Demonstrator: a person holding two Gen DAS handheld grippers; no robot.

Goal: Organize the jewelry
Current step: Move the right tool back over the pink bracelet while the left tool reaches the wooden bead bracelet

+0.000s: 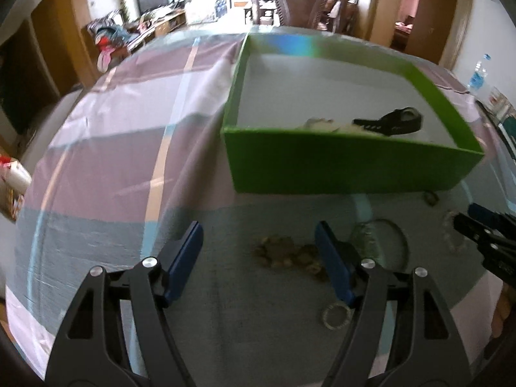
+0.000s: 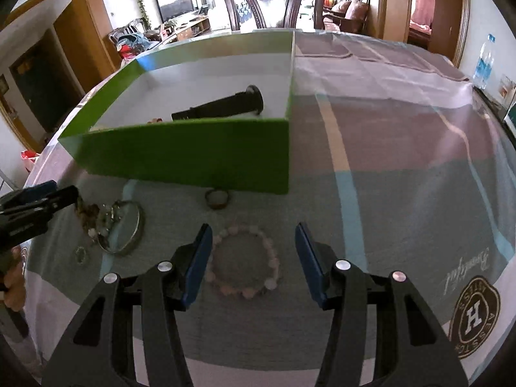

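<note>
My left gripper is open just above the tablecloth, and a brown beaded piece lies between its blue fingers, untouched. My right gripper is open too, its fingers on either side of a pink bead bracelet that lies flat. The green box stands just behind; inside are a black watch and some pale jewelry. A metal bangle, a dark ring and a small sparkly ring lie loose on the cloth.
A striped cloth with a round logo covers the table. A dark wooden chair stands behind the far edge. A water bottle is at the far right. The two grippers work close side by side.
</note>
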